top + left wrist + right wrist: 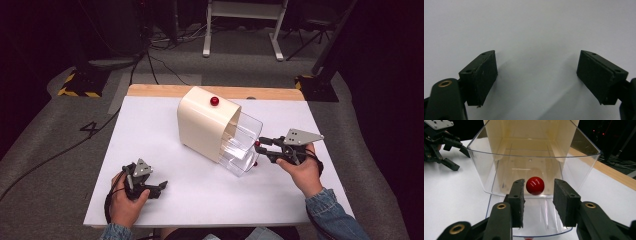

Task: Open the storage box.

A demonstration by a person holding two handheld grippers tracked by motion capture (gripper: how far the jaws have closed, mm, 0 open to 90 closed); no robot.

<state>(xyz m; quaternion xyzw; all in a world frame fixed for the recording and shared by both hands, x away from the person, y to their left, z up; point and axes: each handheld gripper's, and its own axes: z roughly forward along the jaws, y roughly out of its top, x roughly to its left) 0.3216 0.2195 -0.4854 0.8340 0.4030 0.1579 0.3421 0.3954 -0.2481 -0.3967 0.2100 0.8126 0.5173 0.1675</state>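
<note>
- Dark room behind, with cables on grey floor; up front a white desk [165, 200] carries a cream cabinet [202, 125] with a red knob [214, 101] on top.
- Two clear drawers [242, 142] stick out of the cabinet's open side, towards the right gripper [261, 146]. The upper one has a red knob [535, 185] on its front wall.
- Key relation: seen from the right gripper view, that knob sits dead ahead of the right gripper [537, 200], centred in the gap between the jaws and just beyond their tips. The drawer slides along the line from the cabinet to this gripper, so a pull would run back towards the person's right hand [302, 172].
- The right jaws stand partly apart, a little wider than the knob, one to each side of it. They grip nothing; I cannot tell whether a pad touches the knob or the drawer's front.
- My judgement: the right gripper is far nearer and is lined up to close on the knob; a small push forward would seat it between the pads.
- The left gripper [152, 188] rests low on the desk at the near left, well apart from the cabinet.
- In the left gripper view its jaws are spread wide over bare white desk [536, 37], holding nothing.
</note>
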